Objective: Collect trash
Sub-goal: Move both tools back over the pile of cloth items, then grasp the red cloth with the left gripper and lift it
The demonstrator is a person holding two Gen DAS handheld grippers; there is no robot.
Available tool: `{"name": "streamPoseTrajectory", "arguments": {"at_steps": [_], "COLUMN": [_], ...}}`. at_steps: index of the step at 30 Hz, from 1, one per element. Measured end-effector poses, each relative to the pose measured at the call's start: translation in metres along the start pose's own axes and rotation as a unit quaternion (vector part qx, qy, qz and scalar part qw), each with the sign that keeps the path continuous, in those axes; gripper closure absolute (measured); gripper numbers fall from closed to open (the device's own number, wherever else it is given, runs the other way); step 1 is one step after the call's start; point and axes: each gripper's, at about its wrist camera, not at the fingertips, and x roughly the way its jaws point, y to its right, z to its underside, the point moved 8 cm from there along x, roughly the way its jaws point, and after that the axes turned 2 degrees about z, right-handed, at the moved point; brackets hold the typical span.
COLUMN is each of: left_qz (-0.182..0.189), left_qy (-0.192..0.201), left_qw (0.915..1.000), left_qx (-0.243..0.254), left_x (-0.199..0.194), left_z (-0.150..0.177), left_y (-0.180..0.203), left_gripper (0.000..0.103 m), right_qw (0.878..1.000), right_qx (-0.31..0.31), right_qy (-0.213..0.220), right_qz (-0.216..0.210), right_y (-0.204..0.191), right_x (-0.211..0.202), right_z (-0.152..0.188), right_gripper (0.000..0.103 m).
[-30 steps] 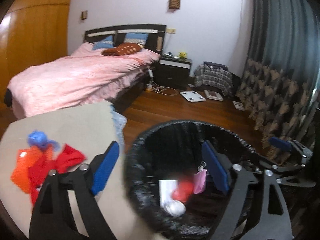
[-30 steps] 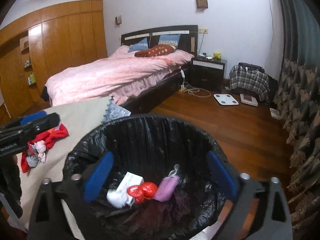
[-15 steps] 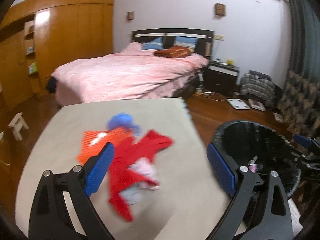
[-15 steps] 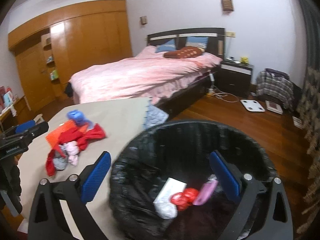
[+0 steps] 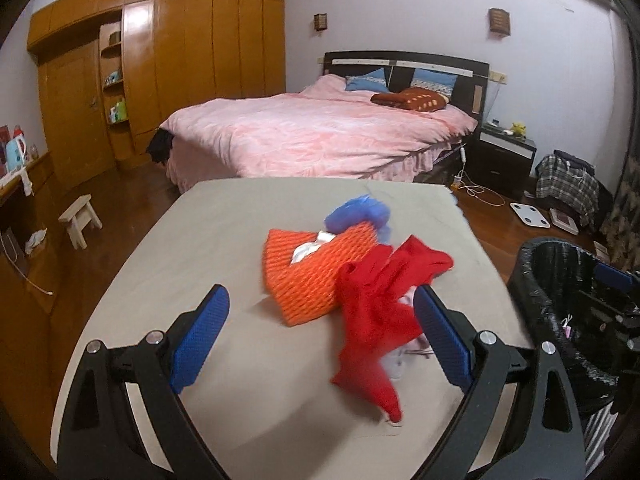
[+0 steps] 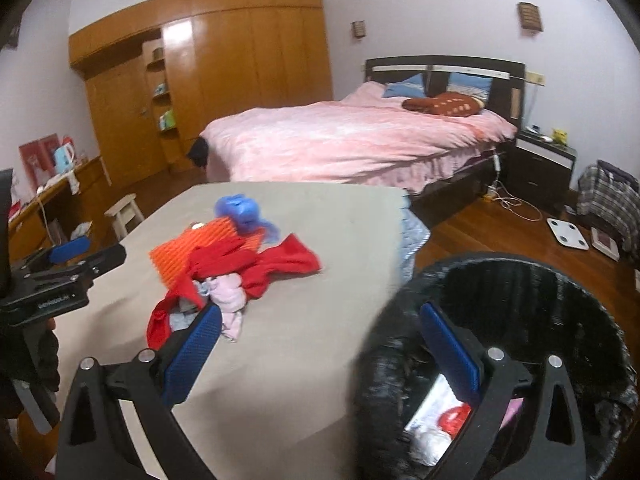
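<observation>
A pile of trash lies on the beige table (image 5: 224, 240): an orange foam net (image 5: 312, 276), a red mesh piece (image 5: 384, 312), a blue crumpled bag (image 5: 358, 212) and pale scraps under the red. The pile shows in the right wrist view too, with the red mesh piece (image 6: 256, 268) and pink-white scraps (image 6: 228, 300). My left gripper (image 5: 320, 340) is open and empty just short of the pile. My right gripper (image 6: 320, 356) is open and empty, over the near table edge and the rim of the black-lined trash bin (image 6: 520, 304), which holds several items.
The bin (image 5: 560, 280) stands off the table's right side. A pink bed (image 5: 320, 136) is beyond the table, a nightstand (image 5: 504, 156) and floor clutter to its right, a small stool (image 5: 78, 220) and wooden wardrobe (image 5: 160, 80) to the left.
Both grippers have swung left from above the bin toward the table. The left one now faces the trash pile; the right one has shifted partly off the bin.
</observation>
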Motion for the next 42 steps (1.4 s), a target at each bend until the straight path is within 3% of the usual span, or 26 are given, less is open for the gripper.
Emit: {"name": "streamPoseTrajectory", "arguments": {"at_steps": [8, 16, 18, 23, 26, 31, 42], "left_qz": [0.021, 0.052, 0.065, 0.115, 0.119, 0.116, 0.099], "left_qy": [-0.021, -0.059, -0.068, -0.078, -0.073, -0.055, -0.022], "left_qw": [0.9995, 0.9969, 0.9955, 0.9901, 0.9902, 0.9915, 0.9941], "left_qx": [-0.005, -0.008, -0.01, -0.021, -0.015, -0.022, -0.04], "left_x": [0.03, 0.073, 0.082, 0.089, 0.086, 0.075, 0.042], "left_z": [0.013, 0.028, 0.03, 0.031, 0.03, 0.022, 0.0], "left_y": [0.005, 0.021, 0.026, 0.038, 0.043, 0.042, 0.015], "left_gripper": [0.013, 0.027, 0.037, 0.079, 0.09, 0.099, 0.102], "right_qw": [1.0, 1.0, 1.0, 0.999, 0.999, 0.999, 0.999], "right_qx": [0.001, -0.007, -0.01, -0.017, -0.017, -0.022, -0.028], "right_qy": [-0.014, -0.024, -0.025, -0.03, -0.031, -0.026, -0.013], "right_qz": [0.003, 0.003, 0.002, -0.001, -0.003, -0.005, -0.019], "right_y": [0.0, -0.001, -0.003, -0.007, -0.009, -0.012, -0.03], "right_x": [0.022, 0.036, 0.038, 0.041, 0.041, 0.038, 0.036], "right_z": [0.004, 0.005, 0.006, 0.008, 0.009, 0.006, -0.005], "right_gripper": [0.01, 0.012, 0.012, 0.012, 0.012, 0.012, 0.012]}}
